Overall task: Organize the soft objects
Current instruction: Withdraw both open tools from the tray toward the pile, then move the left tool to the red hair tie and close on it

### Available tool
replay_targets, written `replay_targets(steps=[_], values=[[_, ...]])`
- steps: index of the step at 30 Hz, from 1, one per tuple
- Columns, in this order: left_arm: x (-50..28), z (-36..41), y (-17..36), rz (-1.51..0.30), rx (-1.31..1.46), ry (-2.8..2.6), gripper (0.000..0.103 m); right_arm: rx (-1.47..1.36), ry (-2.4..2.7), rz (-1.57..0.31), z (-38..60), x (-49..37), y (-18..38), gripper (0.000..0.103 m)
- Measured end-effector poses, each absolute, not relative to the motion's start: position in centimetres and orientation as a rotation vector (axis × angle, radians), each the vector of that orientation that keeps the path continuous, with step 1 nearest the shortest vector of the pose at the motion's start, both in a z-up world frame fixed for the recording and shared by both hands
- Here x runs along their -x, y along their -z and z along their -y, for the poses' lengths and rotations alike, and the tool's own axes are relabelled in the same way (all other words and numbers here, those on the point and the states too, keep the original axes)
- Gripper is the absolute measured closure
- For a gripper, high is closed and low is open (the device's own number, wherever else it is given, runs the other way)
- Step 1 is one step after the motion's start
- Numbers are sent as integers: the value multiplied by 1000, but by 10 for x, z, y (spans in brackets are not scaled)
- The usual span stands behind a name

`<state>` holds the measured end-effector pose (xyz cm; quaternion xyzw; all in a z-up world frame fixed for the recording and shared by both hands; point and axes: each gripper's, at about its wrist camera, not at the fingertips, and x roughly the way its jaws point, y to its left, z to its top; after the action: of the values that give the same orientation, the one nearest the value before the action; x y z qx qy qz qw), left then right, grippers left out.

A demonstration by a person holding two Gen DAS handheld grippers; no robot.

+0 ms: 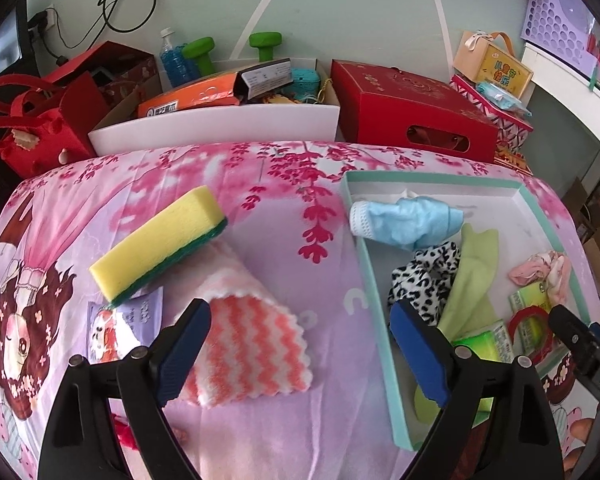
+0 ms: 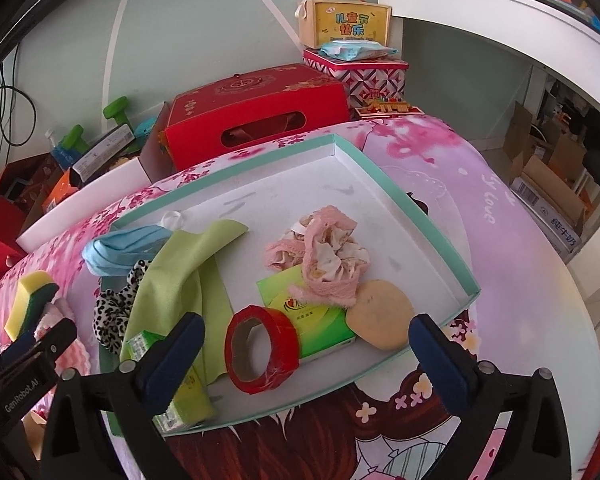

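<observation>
A shallow teal-rimmed white tray (image 1: 432,178) (image 2: 428,216) lies on the pink cloth. In it are a blue mask (image 1: 412,220) (image 2: 128,244), a leopard scrunchie (image 1: 424,276) (image 2: 112,312), a green cloth (image 1: 472,280) (image 2: 176,276), a pink crumpled cloth (image 1: 544,272) (image 2: 324,256), a tan sponge puff (image 2: 382,314), green tissue packs (image 2: 320,320) and a red tape roll (image 2: 262,354). Left of the tray lie a yellow-green sponge (image 1: 160,244) (image 2: 30,300) and a pink zigzag cloth (image 1: 252,344). My left gripper (image 1: 300,348) is open and empty above the cloth. My right gripper (image 2: 306,360) is open and empty over the tray's near edge.
A purple packet (image 1: 128,328) lies under the sponge. Behind the table stand a red box (image 1: 412,108) (image 2: 260,108), a white bin (image 1: 220,120) of clutter, a red bag (image 1: 32,120) and stacked gift boxes (image 2: 352,44). A white shelf (image 2: 500,12) overhangs at right.
</observation>
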<state>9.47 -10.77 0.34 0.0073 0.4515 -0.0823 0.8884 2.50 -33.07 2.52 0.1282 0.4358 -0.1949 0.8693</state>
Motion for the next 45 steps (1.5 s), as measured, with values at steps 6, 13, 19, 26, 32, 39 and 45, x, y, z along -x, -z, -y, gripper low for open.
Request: replay_targets(steps=[6, 13, 19, 26, 32, 39, 45], values=[[-89, 98, -7, -916, 8, 153, 12, -244, 406, -918, 325, -26, -28, 0], [-78, 74, -20, -872, 52, 143, 12, -200, 362, -913, 304, -28, -39, 0], [-71, 33, -30, -838, 84, 47, 11, -157, 286, -898, 274, -30, -49, 0], [-55, -19, -36, -830, 118, -66, 11, -114, 193, -884, 232, -25, -62, 0], [-40, -45, -37, -839, 145, -118, 11, -84, 107, -873, 194, -16, -72, 0], [-23, -59, -38, -848, 187, -107, 11, -57, 46, -894, 161, -12, -70, 0], [-16, -72, -31, -872, 213, -121, 11, -74, -11, -916, 144, -16, -59, 0]])
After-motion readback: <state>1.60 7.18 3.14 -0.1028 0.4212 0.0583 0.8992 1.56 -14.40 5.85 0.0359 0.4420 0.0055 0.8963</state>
